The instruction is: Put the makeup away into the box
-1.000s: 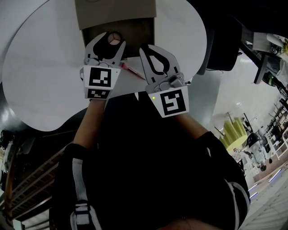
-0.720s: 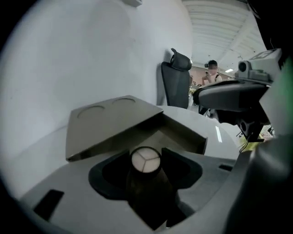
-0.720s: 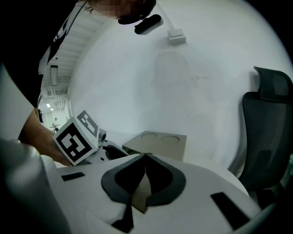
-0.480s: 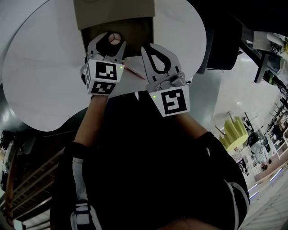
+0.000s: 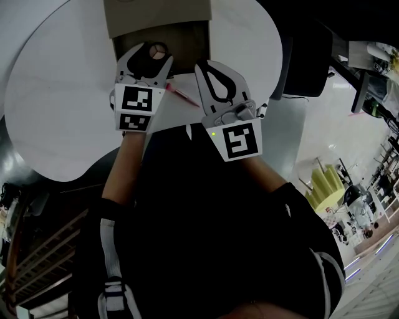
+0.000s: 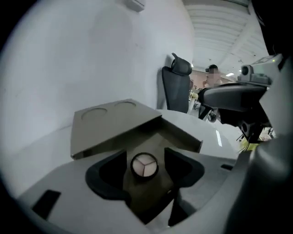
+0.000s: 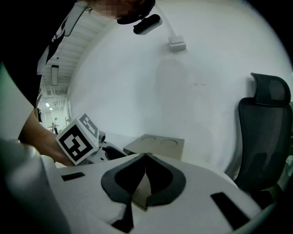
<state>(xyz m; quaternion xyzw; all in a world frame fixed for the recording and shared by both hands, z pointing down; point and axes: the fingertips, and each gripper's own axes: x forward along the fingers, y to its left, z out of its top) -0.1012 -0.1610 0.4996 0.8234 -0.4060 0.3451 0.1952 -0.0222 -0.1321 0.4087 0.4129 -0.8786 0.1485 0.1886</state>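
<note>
A brown cardboard box [image 5: 187,38] stands open on the white round table [image 5: 56,106], its lid [image 5: 159,15] folded back. A small round compact [image 5: 157,53] with a pale three-part top lies on the box floor. My left gripper [image 5: 153,47] reaches down into the box around it. In the left gripper view the compact [image 6: 144,165] sits between the jaws of the left gripper [image 6: 145,152] with gaps on both sides; the jaws have just been opening. My right gripper [image 5: 198,66] is shut and empty beside the box's front. A pink pencil [image 5: 182,95] lies on the table between the grippers.
A dark office chair [image 5: 305,62] stands past the table's right edge, also in the right gripper view as the chair [image 7: 265,137]. The box lid [image 7: 155,145] has two round marks. The person's dark sleeves fill the lower head view.
The left gripper's jaws have spread a little away from the compact, which stays lying in the box. Both hands have hardly shifted.
</note>
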